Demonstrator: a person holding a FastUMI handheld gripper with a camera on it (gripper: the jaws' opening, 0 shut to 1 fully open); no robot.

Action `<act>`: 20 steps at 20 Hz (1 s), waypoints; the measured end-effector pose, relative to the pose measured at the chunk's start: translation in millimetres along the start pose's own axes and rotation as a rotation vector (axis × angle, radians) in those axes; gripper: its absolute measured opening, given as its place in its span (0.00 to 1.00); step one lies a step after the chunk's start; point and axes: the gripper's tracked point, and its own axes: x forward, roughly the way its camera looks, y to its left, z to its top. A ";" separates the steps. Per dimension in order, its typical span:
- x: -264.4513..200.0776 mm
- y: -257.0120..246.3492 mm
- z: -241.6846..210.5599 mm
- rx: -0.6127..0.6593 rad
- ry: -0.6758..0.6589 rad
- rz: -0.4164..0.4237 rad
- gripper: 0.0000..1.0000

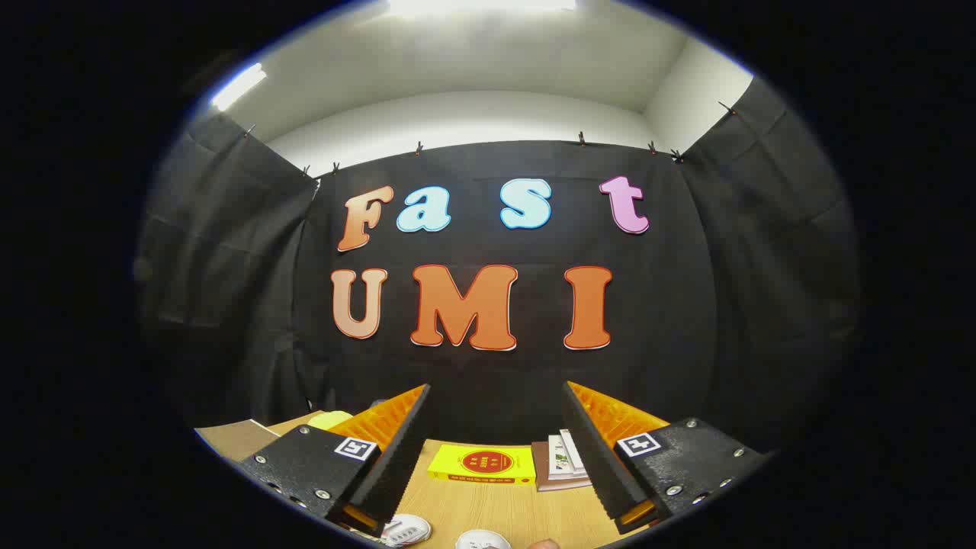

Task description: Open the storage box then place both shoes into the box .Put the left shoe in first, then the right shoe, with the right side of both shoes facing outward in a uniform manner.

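Our gripper [499,396] is held high, fingers wide apart and empty. We should tilt down toward the shoes [408,528] on the table [496,507], nearer than the yellow book [483,463], and find the box first.

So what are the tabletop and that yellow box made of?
The tabletop, seen between the open fingers, looks like pale wood or wood-look laminate: grain lines, matte. The yellow box beyond them seems printed card with a slight sheen, though that is uncertain.
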 end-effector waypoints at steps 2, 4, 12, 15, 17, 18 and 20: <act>0.1 -5.9 -1.1 0.005 0.004 -0.014 0.99; 0.3 -10.3 -1.5 0.009 0.007 -0.031 0.99; -4.7 -20.6 -3.4 0.001 0.021 -0.064 0.99; -6.8 -20.2 -1.4 -0.002 0.019 -0.066 0.99; -7.3 -20.1 -1.6 -0.003 0.021 -0.063 0.99; -7.5 -18.7 -1.4 -0.002 0.023 -0.060 0.99; -8.3 -14.3 -0.4 0.006 0.026 -0.049 0.99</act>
